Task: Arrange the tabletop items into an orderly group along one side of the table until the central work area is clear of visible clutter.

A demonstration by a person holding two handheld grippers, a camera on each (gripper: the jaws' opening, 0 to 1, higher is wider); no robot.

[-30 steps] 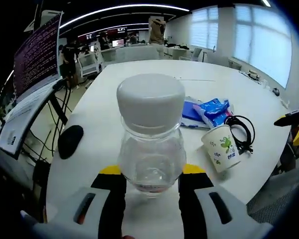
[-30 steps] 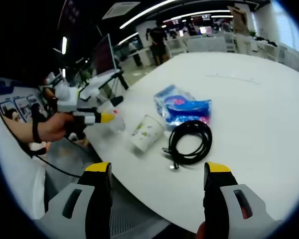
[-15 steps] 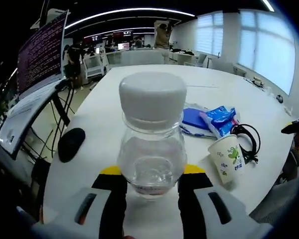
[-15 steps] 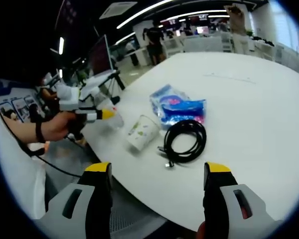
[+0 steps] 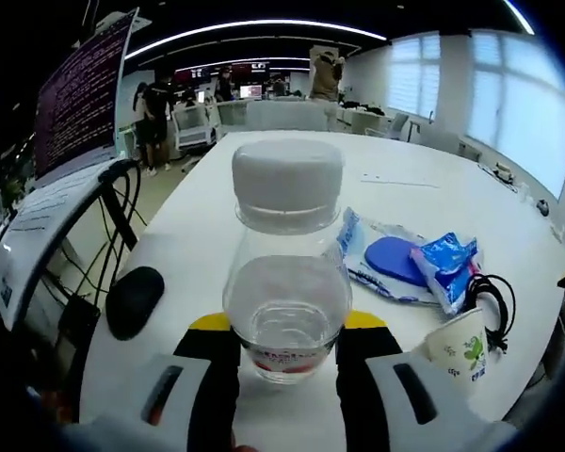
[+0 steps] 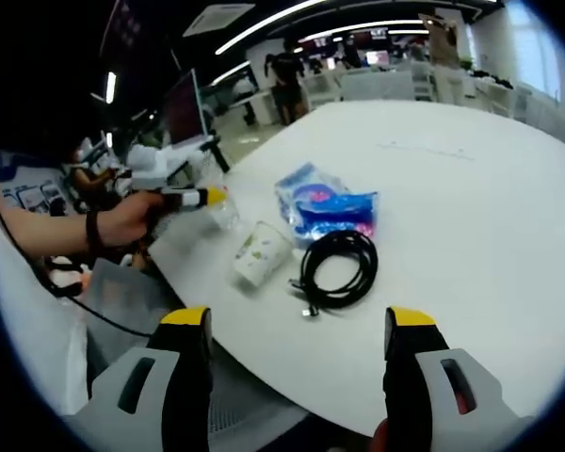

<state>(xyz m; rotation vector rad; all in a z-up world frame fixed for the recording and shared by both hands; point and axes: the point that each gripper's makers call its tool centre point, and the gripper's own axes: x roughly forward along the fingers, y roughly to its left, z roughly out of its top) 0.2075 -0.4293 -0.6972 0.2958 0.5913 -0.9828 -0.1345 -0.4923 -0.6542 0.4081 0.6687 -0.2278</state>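
A clear plastic jar with a white lid (image 5: 287,273) stands upright between my left gripper's jaws; the left gripper (image 5: 287,344) is shut on its lower body above the white table (image 5: 217,198). In the right gripper view the same jar (image 6: 222,209) shows small at the table's left edge, held by the left gripper (image 6: 202,197) in a person's hand (image 6: 132,218). A paper cup (image 6: 259,253) lies on its side by a coiled black cable (image 6: 337,270) and blue packets (image 6: 325,201). My right gripper (image 6: 297,330) hangs open over the table's near edge, holding nothing.
A black mouse (image 5: 135,299) lies on the table to the left of the jar. A monitor with text (image 5: 80,104) and cables stand beyond the table's left edge. The far half of the table (image 6: 471,169) is bare. People and desks fill the background.
The left gripper has carried the jar further in over the table toward the blue packets and the cup. The right gripper view has barely shifted.
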